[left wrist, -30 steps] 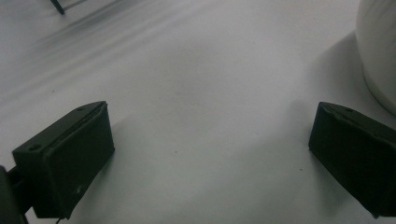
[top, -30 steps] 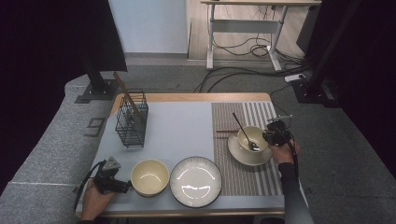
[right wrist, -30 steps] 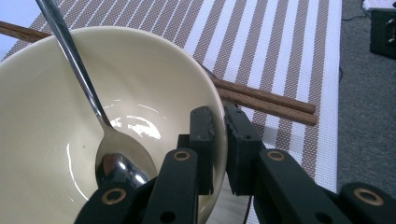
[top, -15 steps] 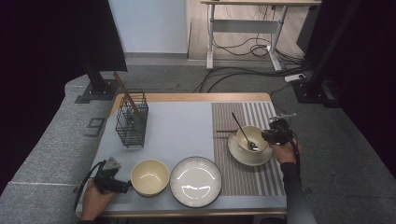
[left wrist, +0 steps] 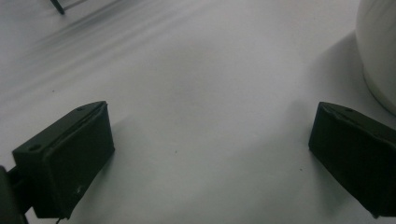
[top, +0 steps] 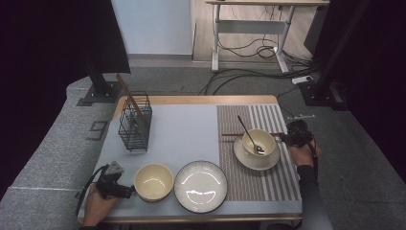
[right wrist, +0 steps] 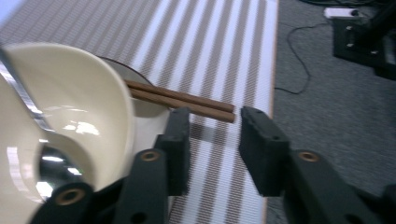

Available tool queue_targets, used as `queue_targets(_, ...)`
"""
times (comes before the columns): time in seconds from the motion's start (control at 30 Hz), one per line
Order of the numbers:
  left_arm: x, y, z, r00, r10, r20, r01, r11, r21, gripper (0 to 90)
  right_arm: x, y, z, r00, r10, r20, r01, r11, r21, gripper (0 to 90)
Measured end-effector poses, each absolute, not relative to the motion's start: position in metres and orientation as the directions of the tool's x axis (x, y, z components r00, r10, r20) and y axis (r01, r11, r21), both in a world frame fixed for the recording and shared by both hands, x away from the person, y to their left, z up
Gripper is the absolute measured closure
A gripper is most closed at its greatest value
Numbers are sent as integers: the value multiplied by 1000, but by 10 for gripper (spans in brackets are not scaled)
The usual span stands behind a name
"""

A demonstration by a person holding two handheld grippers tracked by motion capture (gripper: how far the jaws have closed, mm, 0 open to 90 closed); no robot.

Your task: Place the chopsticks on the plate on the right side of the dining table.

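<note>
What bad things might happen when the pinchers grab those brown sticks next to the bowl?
The right gripper is open with its jaws at the ends of the chopsticks, which run behind the cream bowl over the saucer. Pulling them might bump the bowl and rattle the spoon out. Two round sticks side by side may also roll apart, so only one gets pinched.

Right gripper (right wrist: 215,116) w/ jaws a little apart, just short of the chopsticks' (right wrist: 184,101) near ends. Chopsticks lie on the striped mat (right wrist: 224,42), running behind the cream bowl (right wrist: 79,107) at left. Spoon (right wrist: 46,163) sits in bowl. Grey floor (right wrist: 327,93) at right.
</note>
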State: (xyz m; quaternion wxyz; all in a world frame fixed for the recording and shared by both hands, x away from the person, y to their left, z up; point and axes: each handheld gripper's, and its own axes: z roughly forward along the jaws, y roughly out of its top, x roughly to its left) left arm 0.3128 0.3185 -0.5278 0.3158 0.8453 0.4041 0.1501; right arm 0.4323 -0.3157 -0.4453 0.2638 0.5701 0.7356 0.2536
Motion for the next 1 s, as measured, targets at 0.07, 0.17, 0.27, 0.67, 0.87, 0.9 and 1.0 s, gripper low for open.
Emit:
queue_targets(0.07, 313, 319, -528, 628, 778, -1, 588, -474, 655, 0, 435, -318, -450, -203, 973, -108, 710, 222, 668, 716)
queue_targets(0.17, 313, 319, -528, 628, 778, -1, 588, -474, 655, 0, 437, -320, -457, -198, 973, -122, 714, 229, 662, 783)
queue_targets(0.27, 313, 319, -528, 628, 778, -1, 588, -474, 655, 0, 440, -322, -463, -188, 973, -130, 720, 227, 656, 844)
queue_targets(0.67, 313, 319, -528, 628, 778, -1, 588, -474, 655, 0, 452, -331, -486, -128, 982, -137, 737, 187, 650, 897)
queue_targets(0.87, 313, 319, -528, 629, 778, -1, 588, -474, 655, 0, 458, -332, -492, -120, 984, -132, 744, 177, 645, 891)
queue_targets(0.9, 313, 319, -528, 628, 778, -1, 588, -474, 655, 0, 458, -332, -492, -120, 984, -132, 744, 177, 645, 891)
queue_targets(1.0, 313, 319, -528, 628, 778, -1, 588, -474, 655, 0, 460, -334, -495, -111, 985, -131, 746, 170, 644, 882)
